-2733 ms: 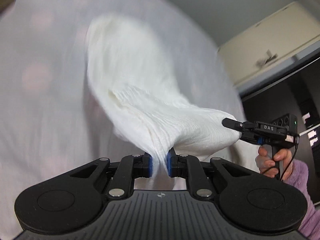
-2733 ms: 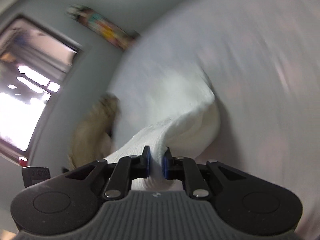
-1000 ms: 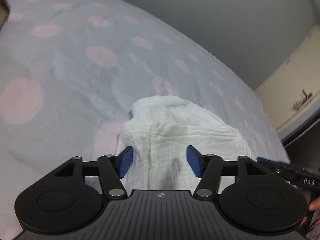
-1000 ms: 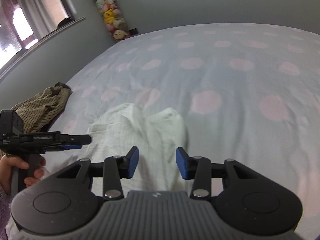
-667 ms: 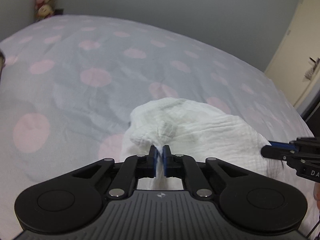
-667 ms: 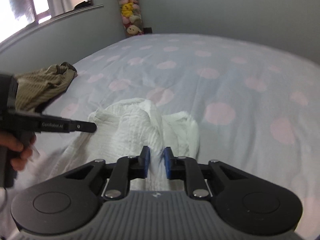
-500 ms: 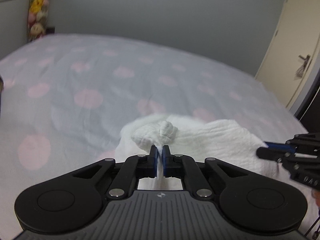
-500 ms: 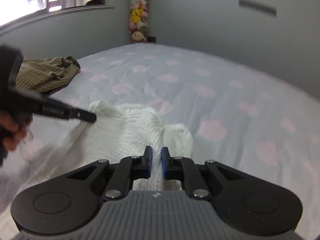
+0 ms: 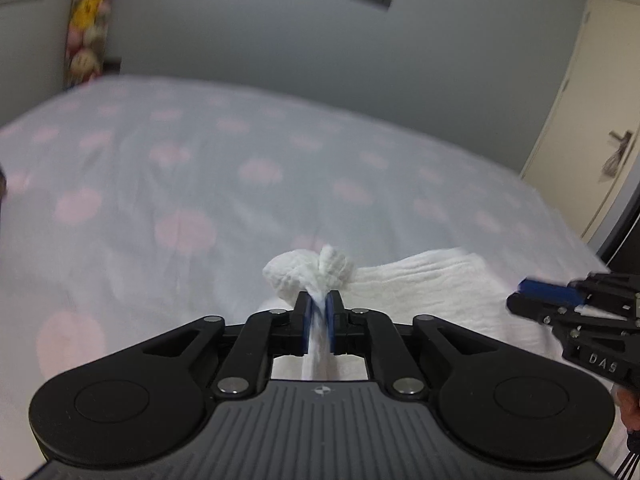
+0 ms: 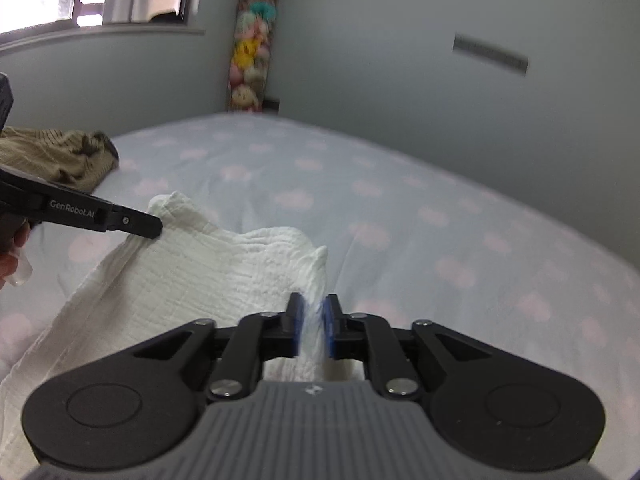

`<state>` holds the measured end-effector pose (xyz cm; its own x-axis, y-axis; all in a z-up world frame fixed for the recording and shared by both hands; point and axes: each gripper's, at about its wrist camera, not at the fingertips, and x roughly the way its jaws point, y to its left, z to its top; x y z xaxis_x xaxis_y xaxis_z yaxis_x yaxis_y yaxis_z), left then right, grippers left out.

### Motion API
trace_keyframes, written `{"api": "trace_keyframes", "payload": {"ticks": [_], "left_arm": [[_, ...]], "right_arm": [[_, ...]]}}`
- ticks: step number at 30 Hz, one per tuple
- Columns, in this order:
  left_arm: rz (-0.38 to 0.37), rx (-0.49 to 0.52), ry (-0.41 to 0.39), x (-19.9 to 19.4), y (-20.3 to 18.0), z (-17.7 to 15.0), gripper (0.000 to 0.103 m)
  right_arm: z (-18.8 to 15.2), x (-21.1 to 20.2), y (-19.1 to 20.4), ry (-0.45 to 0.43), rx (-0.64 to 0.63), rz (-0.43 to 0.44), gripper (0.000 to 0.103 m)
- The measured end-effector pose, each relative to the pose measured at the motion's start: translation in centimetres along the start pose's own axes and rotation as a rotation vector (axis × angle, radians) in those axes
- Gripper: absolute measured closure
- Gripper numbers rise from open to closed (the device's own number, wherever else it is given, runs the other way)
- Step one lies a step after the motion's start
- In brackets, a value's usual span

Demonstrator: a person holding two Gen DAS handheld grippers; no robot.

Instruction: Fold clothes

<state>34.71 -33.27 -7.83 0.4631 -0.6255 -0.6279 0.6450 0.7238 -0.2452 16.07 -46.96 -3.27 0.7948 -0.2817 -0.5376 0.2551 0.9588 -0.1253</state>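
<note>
I am reading "GenRobot.AI" in white print on the side of the left gripper (image 10: 154,230), where it is showing in my right wrist view. In my left wrist view I am making out "DAS" on the black body of the right gripper (image 9: 520,296). I am finding nothing else legible.

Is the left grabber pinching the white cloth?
Touching. The left wrist view shows the left gripper with its blue pads closed on a bunched bit of the white cloth, which pokes out beyond the fingertips.
</note>
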Motion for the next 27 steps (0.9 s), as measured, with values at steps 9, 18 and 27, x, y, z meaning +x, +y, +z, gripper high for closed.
{"api": "trace_keyframes", "payload": {"ticks": [9,18,27], "left_arm": [[-0.015,-0.034,0.065,-7.0,-0.1,-4.6,0.085],[-0.115,-0.073,0.153,-17.5,-5.1,-12.9,0.085],[-0.086,-0.164,0.247,-20.4,-7.1,-20.0,0.08]], "right_arm": [[-3.5,-4.4,-0.4,0.034,0.065,-0.026,0.063],[-12.0,-16.6,2.6,0.05,0.164,-0.054,0.064],[-17.6,-22.0,-1.2,0.249,0.466,-0.106,0.07]]}}
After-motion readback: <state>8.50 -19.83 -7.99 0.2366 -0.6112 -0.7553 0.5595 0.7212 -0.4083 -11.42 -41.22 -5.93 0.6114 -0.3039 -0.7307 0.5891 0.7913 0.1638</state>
